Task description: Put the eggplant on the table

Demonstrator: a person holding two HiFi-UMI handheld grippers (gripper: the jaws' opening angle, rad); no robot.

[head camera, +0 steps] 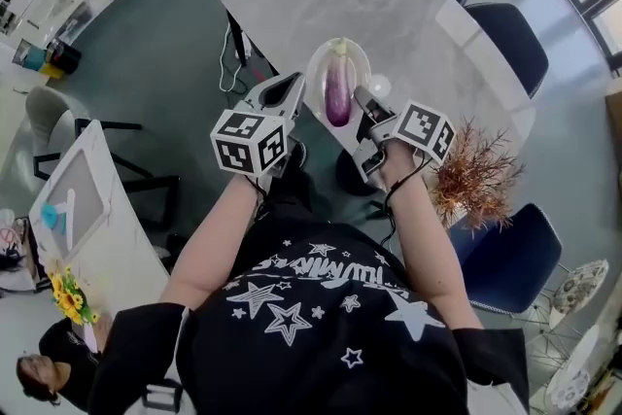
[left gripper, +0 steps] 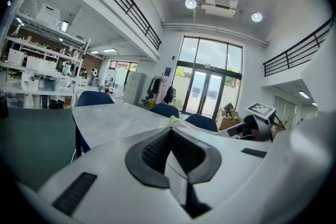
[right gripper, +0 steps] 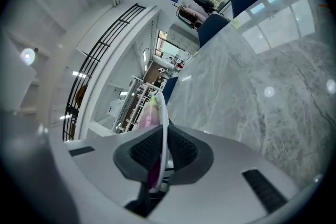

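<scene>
Right now, in the head view, you are holding a white plate [head camera: 358,54] with the eggplant [head camera: 337,88] lying lengthwise on it. The left gripper [head camera: 291,93] is on the plate's left rim and the right gripper [head camera: 363,102] on its right rim, over the near edge of the marble table [head camera: 408,5]. I judge this to be the carrying step, with the set-down not yet made. Next, lower both sides evenly so the plate stays level and the eggplant does not roll. In the left gripper view, the jaws are pressed together on the thin plate rim, and only the eggplant's green stem tip [left gripper: 173,121] peeps up just beyond them. In the right gripper view, the jaws likewise pinch the rim edge-on. The purple eggplant [right gripper: 147,113] lies just behind that rim, and neither pad looks to be touching it.
</scene>
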